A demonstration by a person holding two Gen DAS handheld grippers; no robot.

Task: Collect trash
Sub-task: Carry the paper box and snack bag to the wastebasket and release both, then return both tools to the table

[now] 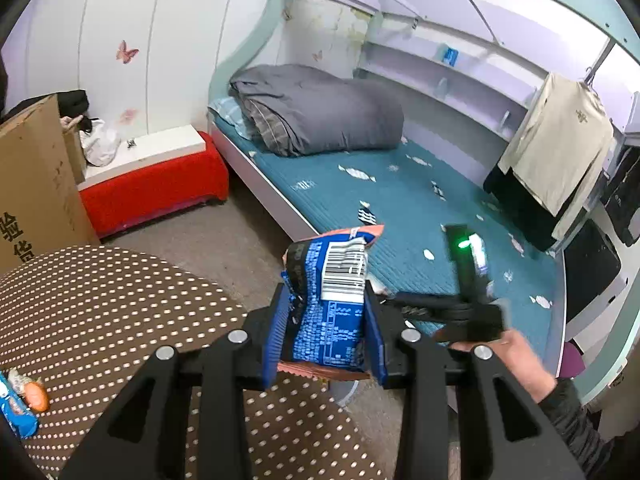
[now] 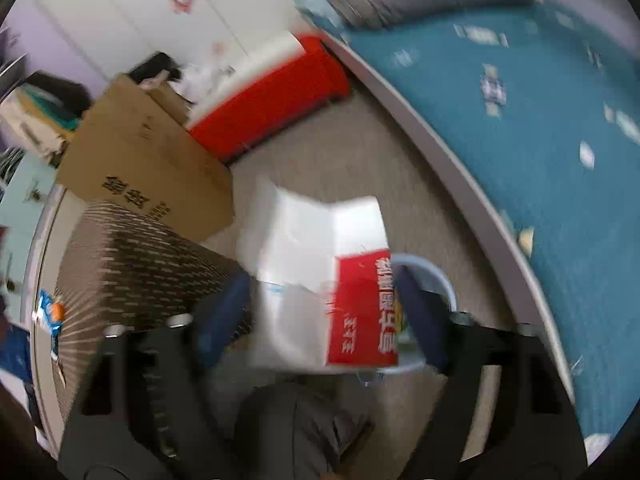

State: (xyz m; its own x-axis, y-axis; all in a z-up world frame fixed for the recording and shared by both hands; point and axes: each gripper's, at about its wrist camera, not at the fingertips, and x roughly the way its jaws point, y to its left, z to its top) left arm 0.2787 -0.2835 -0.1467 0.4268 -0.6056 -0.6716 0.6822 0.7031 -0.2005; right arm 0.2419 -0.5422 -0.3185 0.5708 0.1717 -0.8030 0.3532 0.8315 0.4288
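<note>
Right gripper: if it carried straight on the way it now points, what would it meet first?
Probably the pale blue bin on the floor: its rim shows just beyond the red-and-white carton that sits between the right gripper's jaws. The picture is blurred, so depth is uncertain.

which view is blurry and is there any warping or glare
Left wrist view: mostly sharp, the barcode on the blue snack wrapper is readable; only the other gripper smears. Right wrist view: motion blur throughout, the red and white box is soft. Both bend the bed edge; no strong glare.
</note>
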